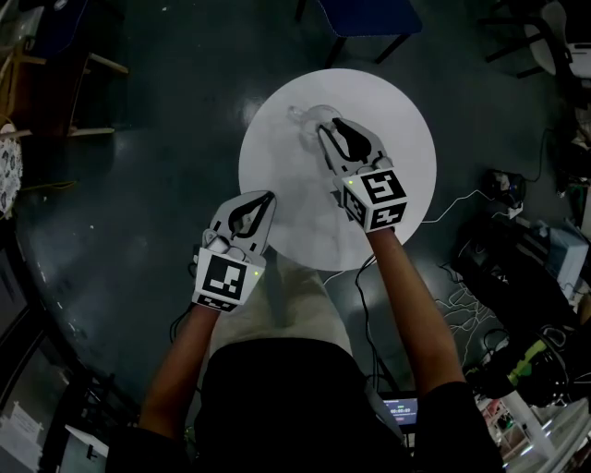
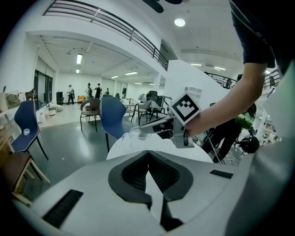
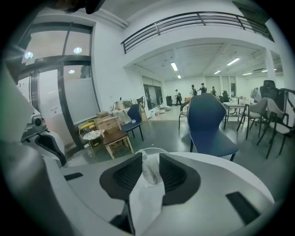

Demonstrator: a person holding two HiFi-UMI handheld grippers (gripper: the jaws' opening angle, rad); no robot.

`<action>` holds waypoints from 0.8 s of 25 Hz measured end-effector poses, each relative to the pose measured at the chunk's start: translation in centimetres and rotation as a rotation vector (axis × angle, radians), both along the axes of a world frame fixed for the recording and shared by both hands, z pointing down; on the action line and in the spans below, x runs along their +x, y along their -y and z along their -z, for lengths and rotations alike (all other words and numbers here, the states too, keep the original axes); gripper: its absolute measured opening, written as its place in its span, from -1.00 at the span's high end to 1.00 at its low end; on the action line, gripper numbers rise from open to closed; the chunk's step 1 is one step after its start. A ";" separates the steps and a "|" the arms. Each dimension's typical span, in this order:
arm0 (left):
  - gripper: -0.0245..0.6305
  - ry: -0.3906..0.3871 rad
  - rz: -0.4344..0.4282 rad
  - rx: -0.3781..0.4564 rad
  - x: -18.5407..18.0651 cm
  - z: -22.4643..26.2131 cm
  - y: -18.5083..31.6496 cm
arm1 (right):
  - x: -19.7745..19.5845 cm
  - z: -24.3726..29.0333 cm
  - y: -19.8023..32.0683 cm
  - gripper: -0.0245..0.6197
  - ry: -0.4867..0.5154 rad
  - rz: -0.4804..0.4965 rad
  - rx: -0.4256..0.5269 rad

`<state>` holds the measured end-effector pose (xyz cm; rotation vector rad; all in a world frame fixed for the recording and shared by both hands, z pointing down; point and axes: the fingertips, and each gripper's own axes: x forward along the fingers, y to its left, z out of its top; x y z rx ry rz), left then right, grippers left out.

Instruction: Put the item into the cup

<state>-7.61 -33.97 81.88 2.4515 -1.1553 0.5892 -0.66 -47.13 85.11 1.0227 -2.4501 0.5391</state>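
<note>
White round table (image 1: pixel 397 185), seen from above on a dark, glossy floor (image 1: pixel 138 185): a person works a two-jaw gripper in each hand, with both forearms reaching in from the bottom of the head view. The right gripper (image 1: pixel 326 127) stretches across the tabletop to a clear cup (image 1: pixel 305 117) standing toward the far side, its tips right at the cup. Between its jaws sits the item (image 3: pixel 150 170) — a small, crumpled, translucent piece that looks like clear plastic — just above and in front of the cup's rim. The jaws stand partway apart with the item touching both dark pads; whether they press on it cannot be told. The left gripper (image 1: pixel 266 198) hangs at the table's near left edge, well apart from the cup, its jaws closed together on nothing. Its own camera looks across the table at the right gripper and the cup — both beyond its tips. A blue chair (image 1: pixel 365 14) stands past the table, and cables (image 1: pixel 462 199) trail over the floor at right.
</note>
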 end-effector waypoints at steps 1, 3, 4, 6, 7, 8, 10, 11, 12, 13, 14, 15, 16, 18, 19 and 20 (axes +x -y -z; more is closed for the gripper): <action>0.87 -0.005 0.004 0.005 -0.1 0.1 0.0 | -0.1 0.0 -0.1 0.59 0.001 0.002 0.001; 0.87 -0.007 0.014 0.001 0.0 -0.1 0.1 | 0.1 -0.2 -0.1 0.58 0.001 0.007 -0.001; 0.87 -0.005 0.018 -0.007 0.2 -0.3 0.2 | 0.4 -0.3 0.1 0.58 -0.002 0.010 -0.002; 0.87 -0.006 0.022 -0.018 0.6 -0.4 0.5 | 0.9 -0.2 0.5 0.58 -0.003 0.012 -0.002; 0.87 -0.010 0.022 -0.017 0.8 -0.3 0.6 | 1.0 -0.1 0.6 0.58 0.000 0.012 -0.001; 0.87 -0.012 0.021 -0.016 0.7 -0.2 0.5 | 1.0 0.0 0.6 0.58 0.004 0.012 0.000; 0.87 -0.010 0.021 -0.020 0.2 -0.2 -0.1 | 0.3 0.3 0.0 0.58 0.005 0.019 0.004; 0.87 -0.008 0.020 -0.020 -0.3 -0.1 -0.6 | -0.2 0.6 -0.5 0.59 0.000 0.028 0.007; 0.87 -0.007 0.019 -0.019 -0.6 0.1 -0.9 | -0.7 0.8 -1.0 0.60 -0.004 0.036 0.010; 0.87 -0.008 0.018 -0.017 -0.9 0.2 -1.0 | -1.0 1.1 -1.2 0.67 -0.005 0.041 0.015; 0.87 -0.009 0.016 -0.013 -0.9 0.3 -0.9 | -1.0 1.3 -1.3 0.70 -0.003 0.043 0.019; 0.87 -0.009 0.015 -0.009 -0.7 0.3 -0.7 | -0.8 1.5 -1.2 0.75 0.001 0.044 0.024; 0.87 -0.009 0.015 -0.004 -0.4 0.5 -0.4 | -0.5 1.7 -1.1 0.77 0.005 0.047 0.030; 0.87 -0.011 0.021 0.004 -0.4 1.0 -0.1 | -0.4 2.5 -1.4 0.79 0.005 0.059 0.047; 0.87 -0.012 0.026 0.008 -0.6 1.4 -0.1 | -0.6 3.0 -1.7 0.80 0.000 0.066 0.056; 0.87 -0.014 0.030 0.011 -0.8 1.8 -0.2 | -0.8 3.4 -2.0 0.80 -0.002 0.070 0.063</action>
